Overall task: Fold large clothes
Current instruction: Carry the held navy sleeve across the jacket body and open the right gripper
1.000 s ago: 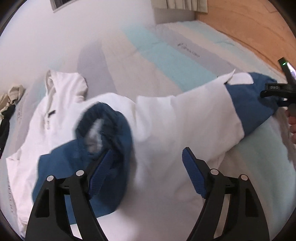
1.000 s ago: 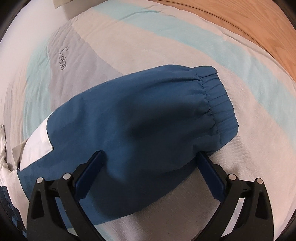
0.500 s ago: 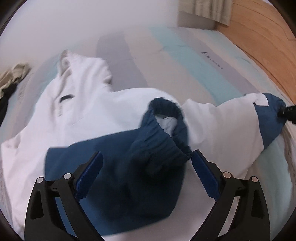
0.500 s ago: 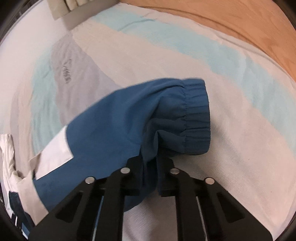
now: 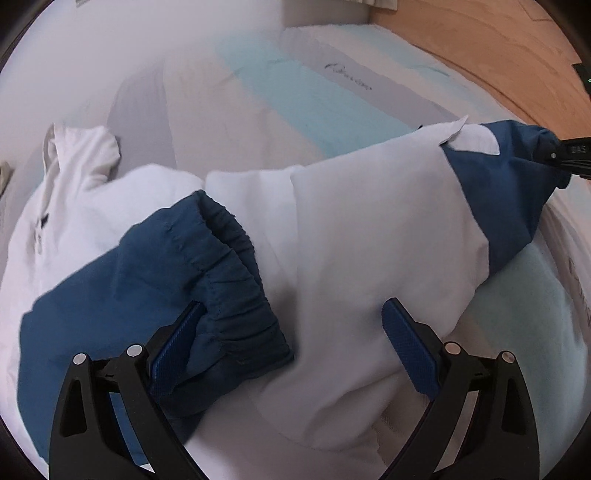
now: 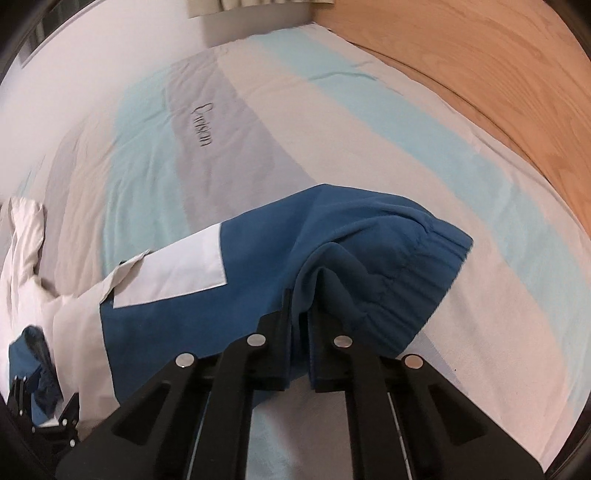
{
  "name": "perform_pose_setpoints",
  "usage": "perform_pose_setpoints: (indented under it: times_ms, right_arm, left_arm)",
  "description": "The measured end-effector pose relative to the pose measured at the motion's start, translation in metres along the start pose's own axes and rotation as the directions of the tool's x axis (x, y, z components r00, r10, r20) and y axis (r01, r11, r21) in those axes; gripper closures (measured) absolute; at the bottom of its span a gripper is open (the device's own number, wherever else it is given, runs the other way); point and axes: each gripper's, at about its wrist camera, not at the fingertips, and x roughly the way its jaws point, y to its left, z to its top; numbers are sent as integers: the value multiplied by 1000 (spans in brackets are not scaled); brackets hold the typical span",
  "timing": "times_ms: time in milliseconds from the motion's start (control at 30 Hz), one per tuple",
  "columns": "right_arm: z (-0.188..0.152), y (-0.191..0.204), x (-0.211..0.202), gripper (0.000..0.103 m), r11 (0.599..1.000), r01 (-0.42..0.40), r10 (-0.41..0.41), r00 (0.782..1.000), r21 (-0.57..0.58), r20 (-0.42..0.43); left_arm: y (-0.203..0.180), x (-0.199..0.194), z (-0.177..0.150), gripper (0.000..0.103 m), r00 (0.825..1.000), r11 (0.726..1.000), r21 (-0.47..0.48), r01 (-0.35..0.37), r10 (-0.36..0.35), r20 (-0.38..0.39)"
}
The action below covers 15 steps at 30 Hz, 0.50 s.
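Striped bedding in cream, pale turquoise and grey covers the bed (image 6: 369, 122), with a script word stitched on the grey band; a wooden floor (image 6: 498, 74) runs along its far side and a curtain hem (image 6: 258, 7) hangs at the top of the right wrist view. On this bed lies the task's thing, a white jacket (image 5: 351, 236) with blue lower sleeves, spread flat with its collar (image 5: 74, 155) toward the left in the left wrist view. One blue sleeve end (image 5: 155, 280) is folded across the white body, its gathered elastic cuff (image 5: 236, 273) lying loose on the fabric. The left tongs (image 5: 291, 343) stand wide just above it: the left pad is beside the cuff edge, the right pad is over white cloth, and nothing is gripped between them. The other sleeve (image 6: 288, 251) stretches out sideways across the bedding, white at the upper arm and blue toward the cuff, with a white patch (image 6: 181, 269) and a small flap at the colour change. The right tongs (image 6: 301, 306) are clamped together on a pinched ridge of this blue fabric near its elastic cuff (image 6: 436, 266), and the cloth is drawn up into a fold at the pads. In the left wrist view the right tongs appear at the far right edge, gripping the same sleeve end.
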Motion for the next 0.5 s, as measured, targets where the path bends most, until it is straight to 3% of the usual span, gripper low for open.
perform_pose_setpoints:
  times_ms: [167, 300, 500]
  right_arm:
    - [-1, 11, -10, 98, 1000, -18, 19, 999, -23, 27]
    - [1, 29, -27, 98, 998, -43, 45, 998, -37, 46]
    - [-3, 107, -73, 99, 976, -108, 130, 986, -188, 105]
  left_arm:
    - [6, 11, -1, 8, 1000, 999, -36, 16, -16, -12]
    - [17, -11, 3, 9, 1000, 999, -50, 7, -6, 18]
    - [64, -64, -6, 8, 995, 990, -133, -55, 66, 80]
